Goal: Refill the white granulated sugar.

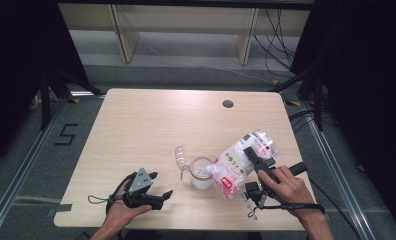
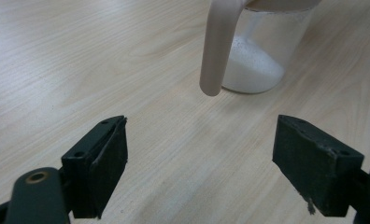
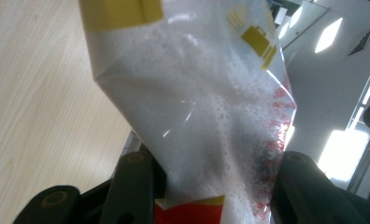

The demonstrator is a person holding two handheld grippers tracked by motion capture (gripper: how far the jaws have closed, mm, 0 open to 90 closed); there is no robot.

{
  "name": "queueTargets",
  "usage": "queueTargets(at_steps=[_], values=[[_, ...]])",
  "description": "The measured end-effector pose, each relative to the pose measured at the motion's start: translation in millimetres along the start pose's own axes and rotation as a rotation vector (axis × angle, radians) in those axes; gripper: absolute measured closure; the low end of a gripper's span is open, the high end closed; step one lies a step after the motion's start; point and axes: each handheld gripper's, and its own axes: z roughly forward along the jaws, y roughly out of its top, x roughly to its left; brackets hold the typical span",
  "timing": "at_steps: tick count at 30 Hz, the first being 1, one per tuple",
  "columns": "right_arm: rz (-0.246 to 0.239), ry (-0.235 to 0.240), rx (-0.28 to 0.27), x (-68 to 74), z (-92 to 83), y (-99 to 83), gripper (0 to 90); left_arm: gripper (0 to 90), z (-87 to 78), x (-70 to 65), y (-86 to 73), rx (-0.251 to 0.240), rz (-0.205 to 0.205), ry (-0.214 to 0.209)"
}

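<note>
The clear plastic bag (image 1: 240, 162) of white powder hangs tilted over the measuring cup (image 1: 202, 175), its lower corner touching or just above the cup's rim, judging by the high view; that tilt looks meant to let the powder slide down into the cup. The bag is see-through with yellow and red printing, and fine white grains cling to its inner walls (image 3: 206, 107). The right gripper (image 1: 258, 167), on the cup's right side, is clamped on the raised end of the bag, its two black jaws pressing the film from both sides so the weight hangs toward the cup. The cup itself is clear with a pale handle (image 2: 218, 46) and holds a sloped heap of white powder at its bottom, so the pour seems partly done. A clear lid or scoop (image 1: 182, 156) lies on the table (image 1: 136, 130) just left of the cup, probably set aside to leave the mouth free. The left gripper (image 1: 158, 192) rests low on the table, further left of the cup and nearer the person, its jaws apart with nothing between them, aimed at the cup as if waiting to steady it.
</note>
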Motion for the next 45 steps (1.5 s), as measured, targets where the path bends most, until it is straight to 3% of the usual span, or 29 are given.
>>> queueTargets(at_steps=[5, 6, 10, 12, 17, 38, 45], values=[[-0.004, 0.011, 0.009, -1.0, -0.8, -0.1, 62.9, 17.7, 0.0, 0.8, 0.2, 0.0, 0.01, -0.003], [0.028, 0.009, 0.022, 1.6, -1.7, -0.4, 62.9, 17.7, 0.2, 0.5, 0.0, 0.0, 0.004, -0.004], [0.014, 0.007, 0.02, 0.4, -1.9, -1.0, 63.0, 17.7, 0.0, 0.7, 0.1, 0.0, 0.008, -0.004], [0.035, 0.01, 0.023, 1.9, -2.0, -1.1, 63.0, 17.7, 0.1, 0.5, 0.0, 0.0, 0.003, -0.004], [0.014, 0.007, 0.019, 0.5, -1.9, -1.2, 63.1, 17.7, -0.1, 0.4, 0.1, 0.0, 0.006, 0.001], [0.019, 0.005, 0.015, 0.9, -1.7, -1.3, 63.3, 17.7, 0.0, -0.4, 0.0, -0.006, -0.009, -0.003], [0.024, 0.009, 0.013, 1.4, -1.3, -1.6, 63.3, 17.7, -0.6, 0.2, 0.3, -0.004, 0.003, -0.002]])
